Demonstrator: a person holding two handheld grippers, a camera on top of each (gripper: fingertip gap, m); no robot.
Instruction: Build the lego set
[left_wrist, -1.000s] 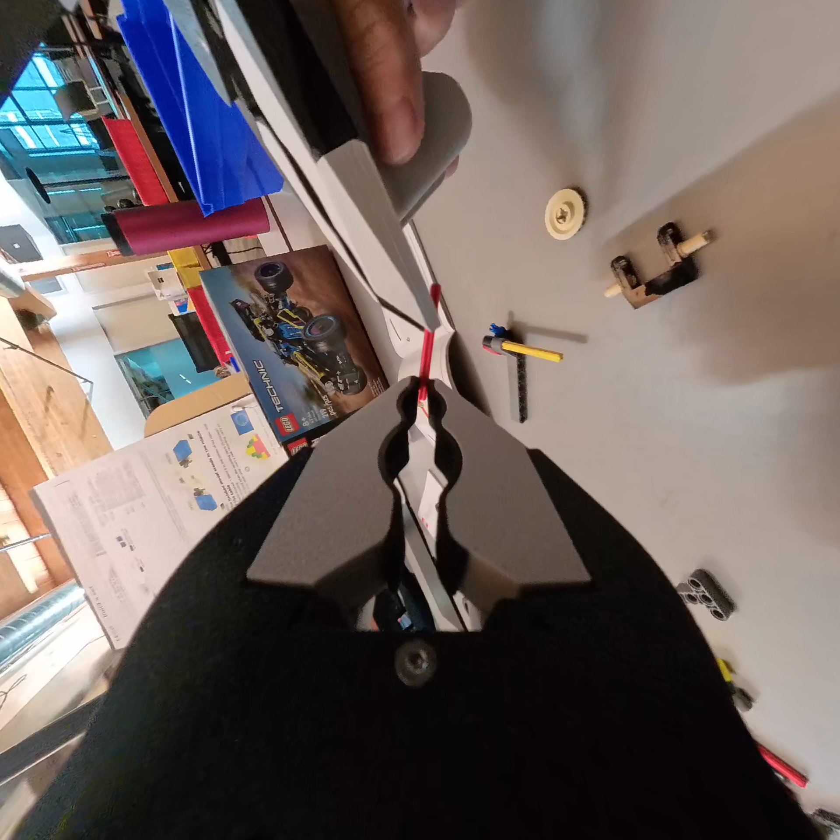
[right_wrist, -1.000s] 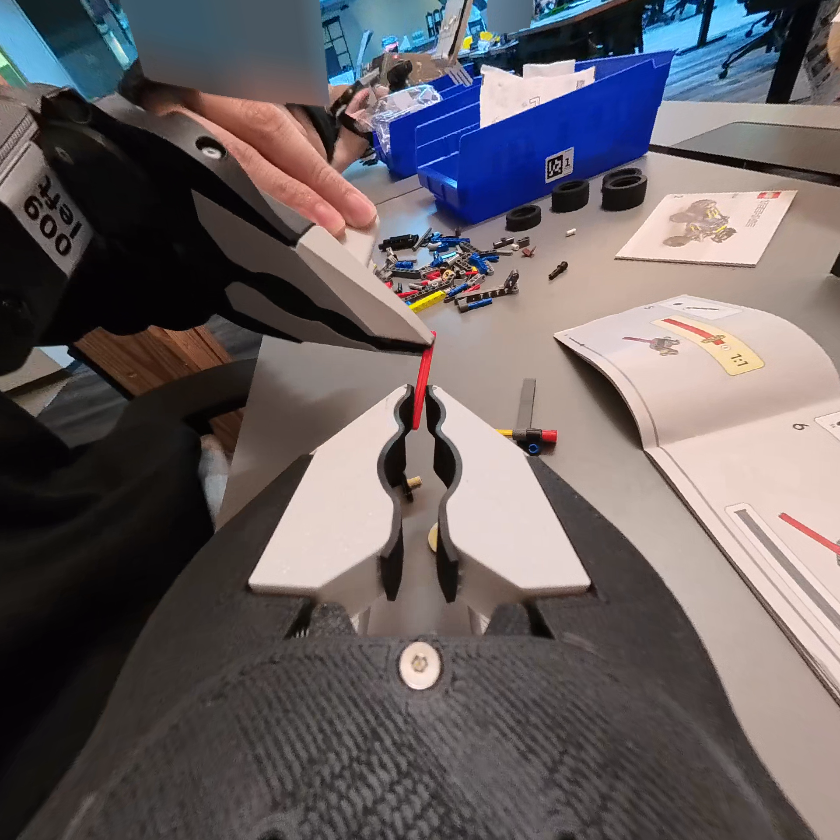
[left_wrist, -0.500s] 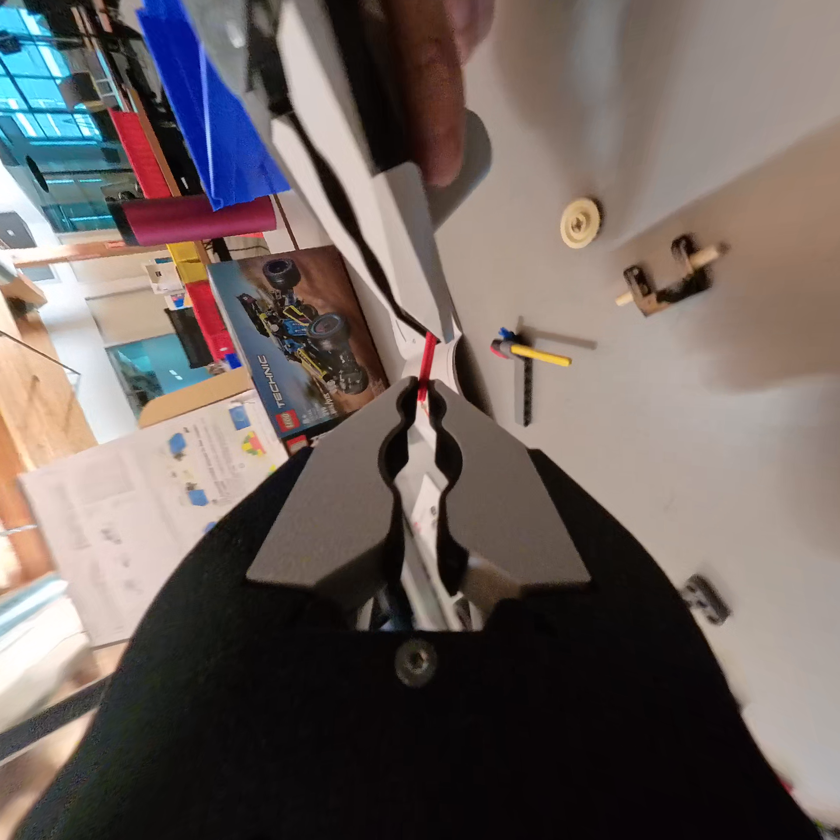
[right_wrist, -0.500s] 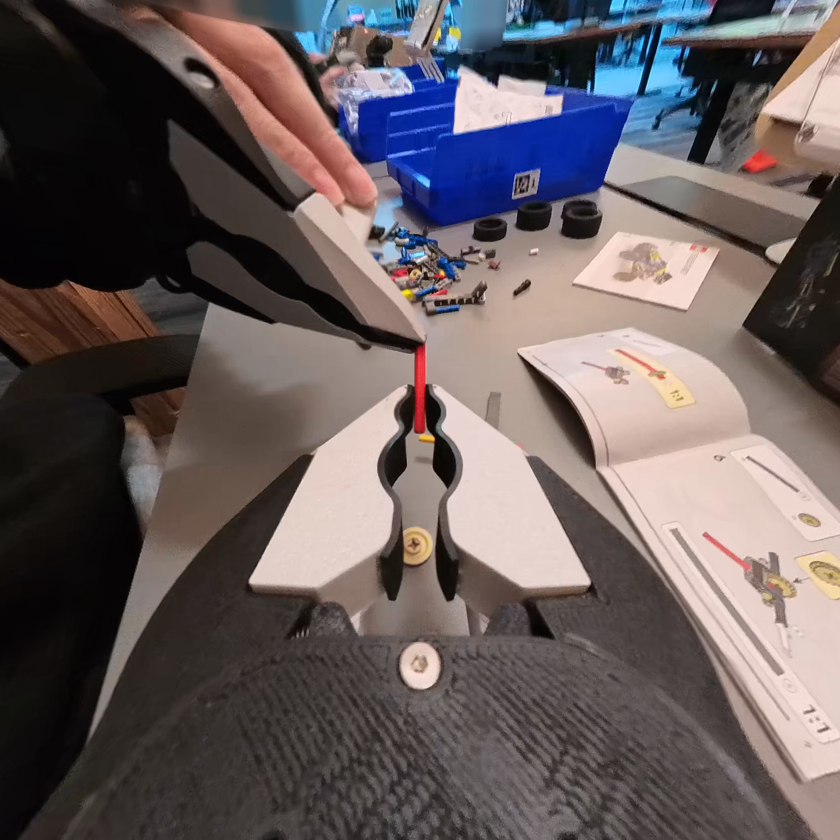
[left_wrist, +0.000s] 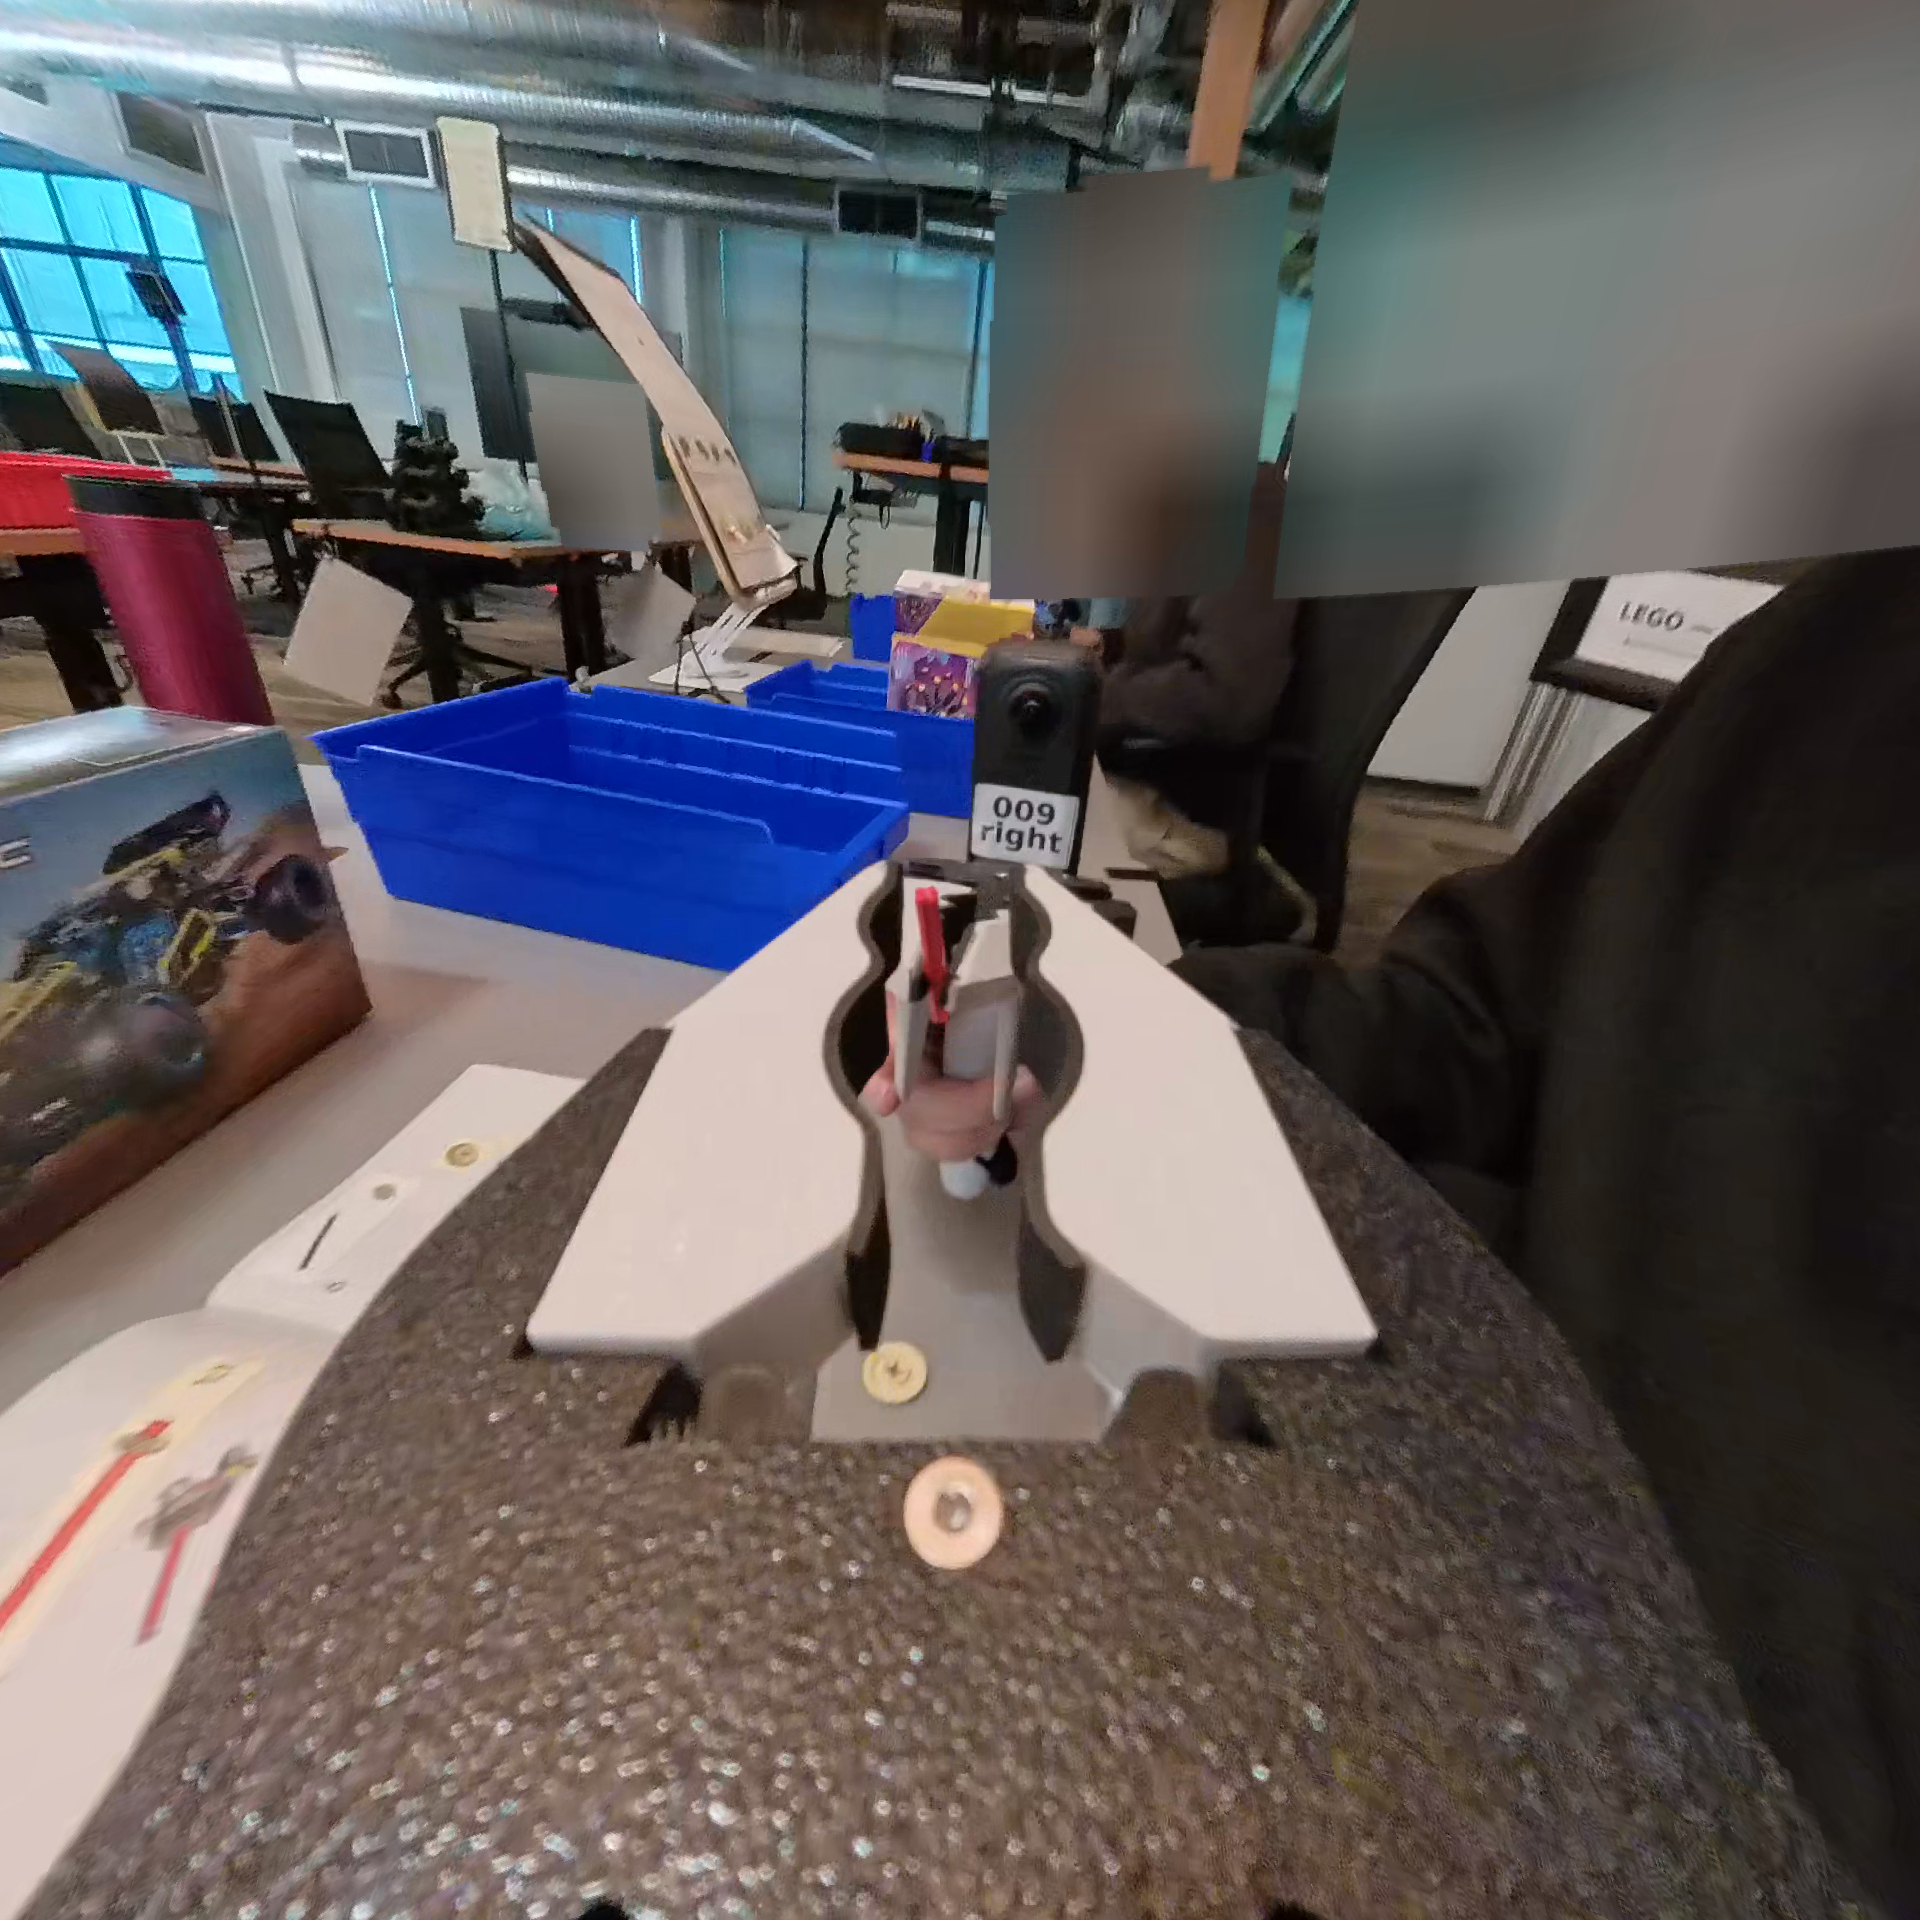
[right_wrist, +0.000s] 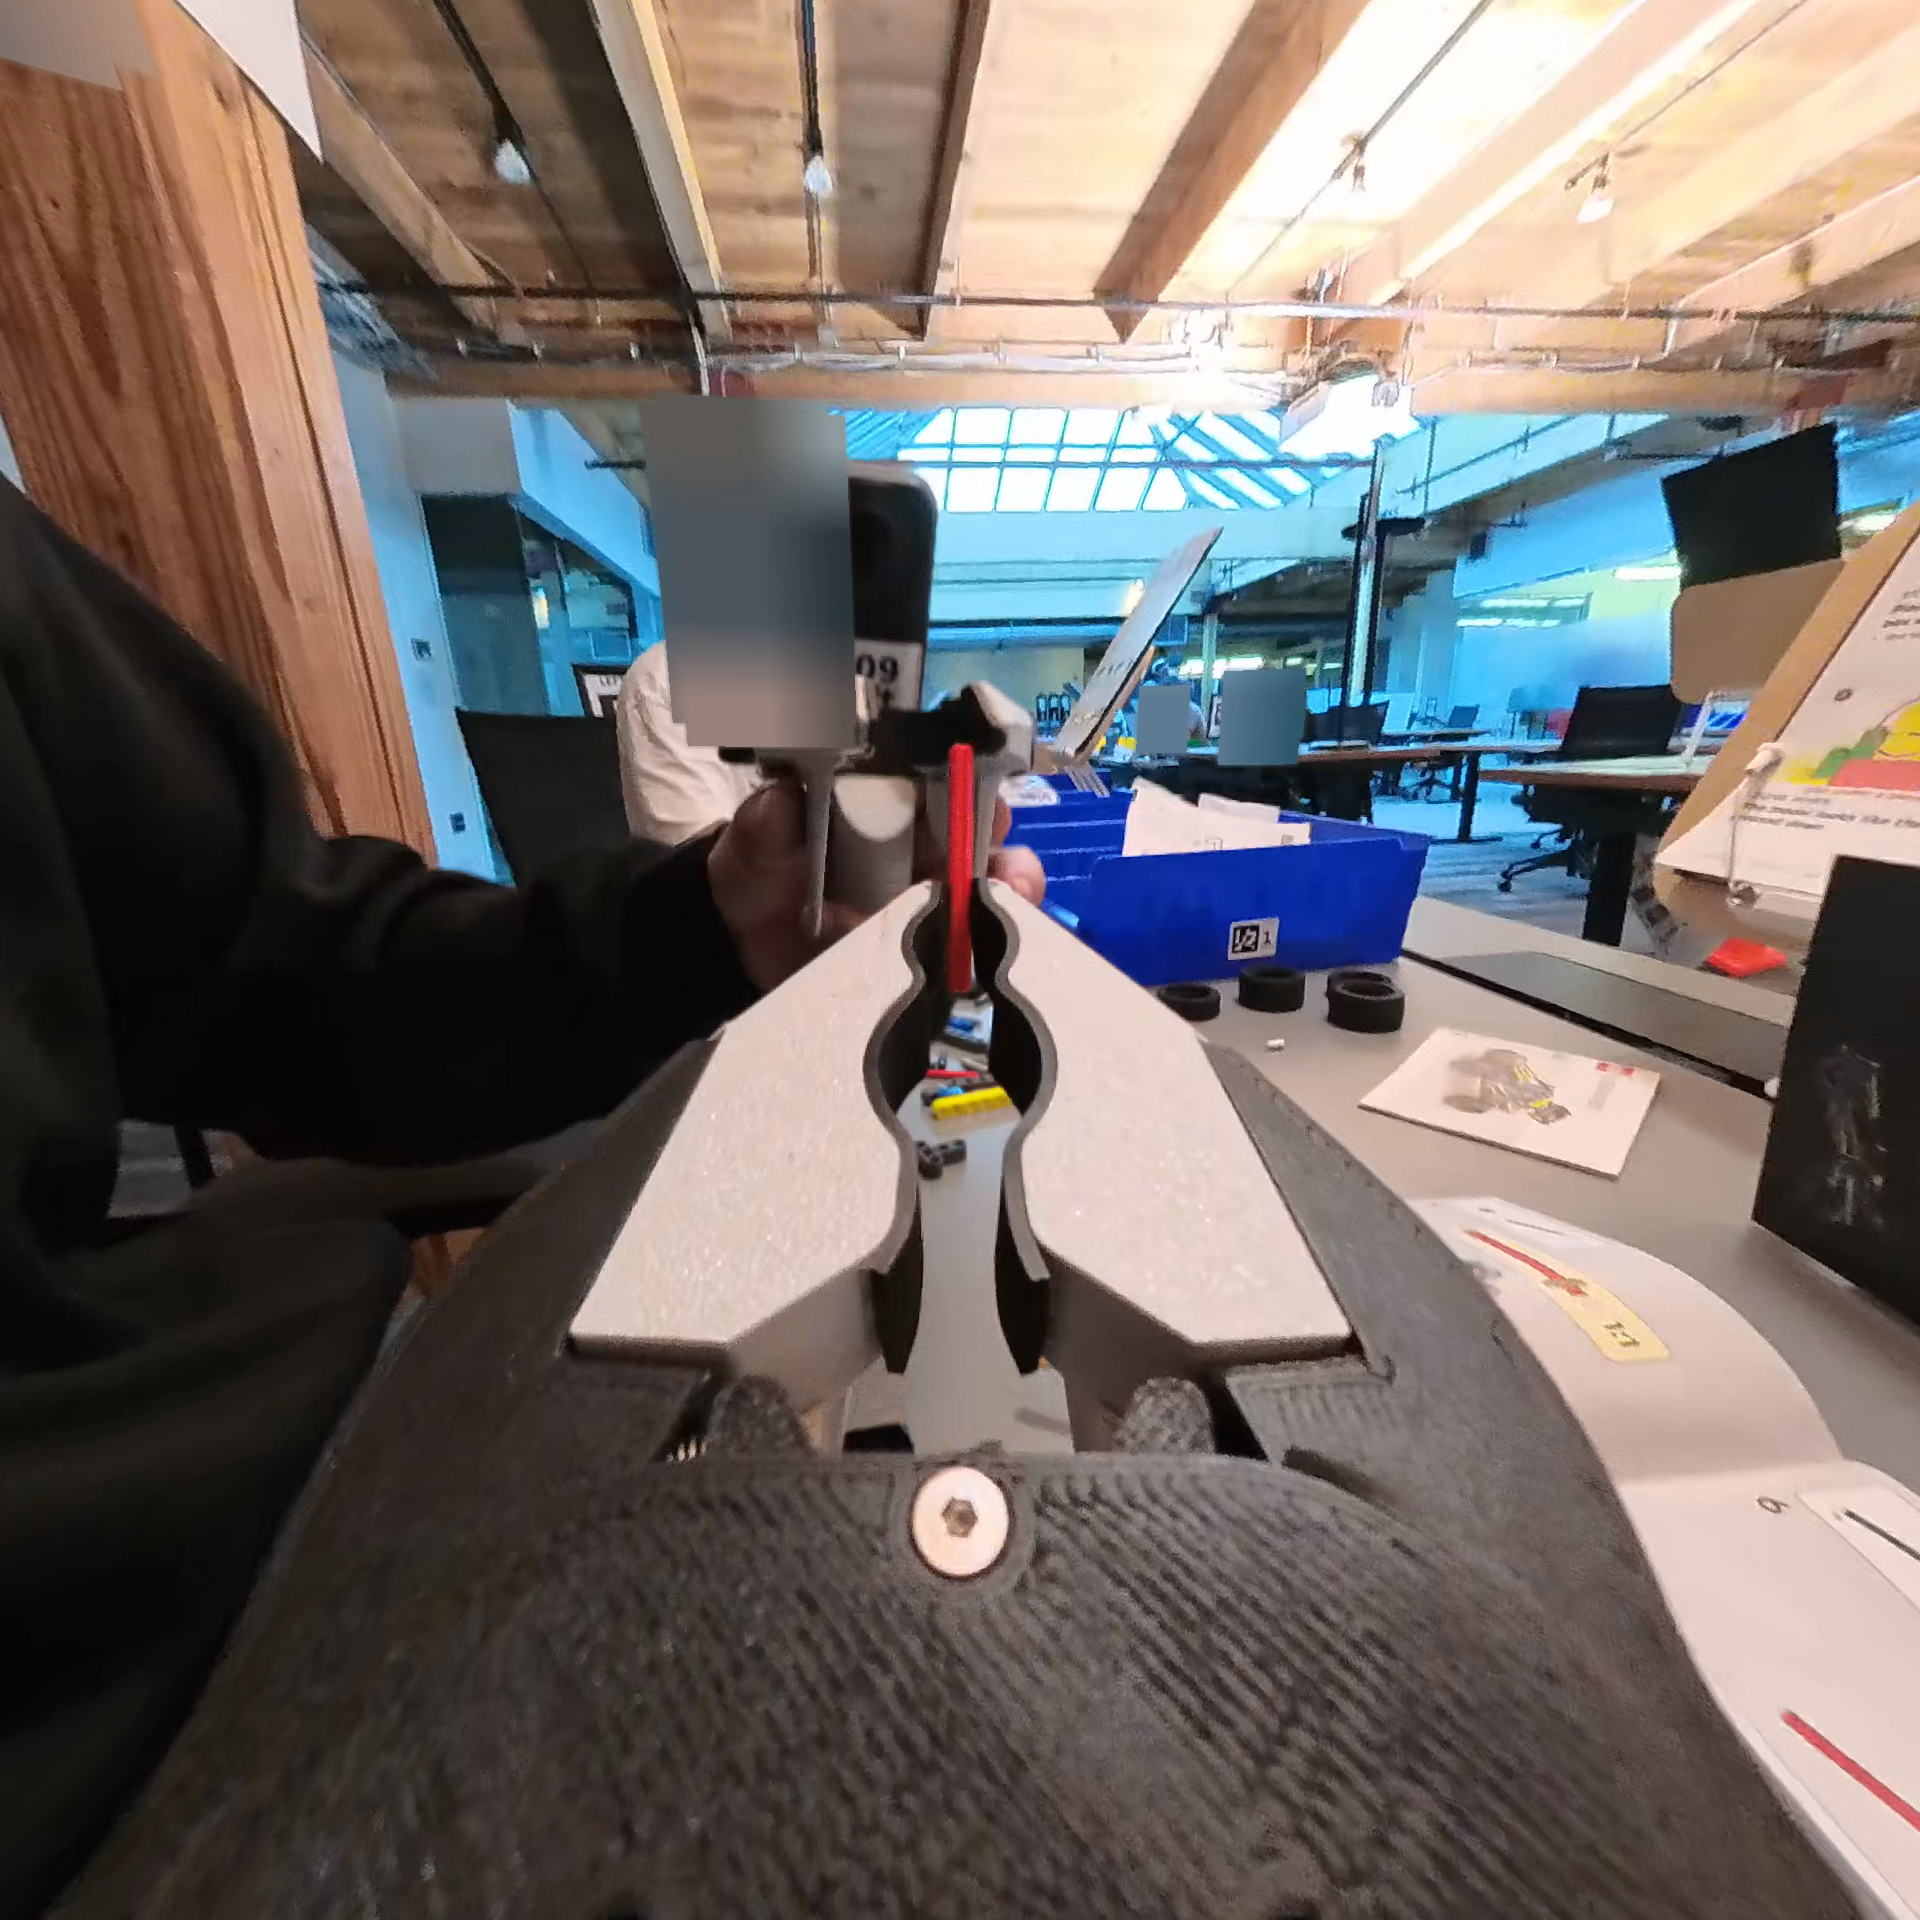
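Observation:
A thin red axle (right_wrist: 959, 873) stands upright, pinched at its lower end between the tips of my right gripper (right_wrist: 958, 899), which is shut on it and held above the grey table (right_wrist: 1299, 1081). My left gripper (left_wrist: 954, 883) is open, its fingers well apart. Through its gap I see the right gripper (left_wrist: 945, 1003) facing me with the red axle (left_wrist: 931, 951) in it. In the right wrist view the left gripper (right_wrist: 909, 774) sits just behind the axle's top end. I cannot tell whether it touches the axle.
Blue bins (left_wrist: 623, 821) (right_wrist: 1226, 894) stand at the back. The set's box (left_wrist: 156, 935) is at the left. The open instruction booklet (right_wrist: 1558, 1403), a leaflet (right_wrist: 1507, 1101), black tyres (right_wrist: 1273, 987), loose parts (right_wrist: 966, 1101) and a tan round piece (left_wrist: 894, 1374) lie on the table. Only a small space, under 4 cm, lies between the two pairs of fingers. About 15 cm separates my right fingertips from the tan round piece (left_wrist: 894, 1374).
Both grippers have tilted up from looking down at the table to level, facing each other. My left gripper has opened and let go of the red axle. The right still holds it.

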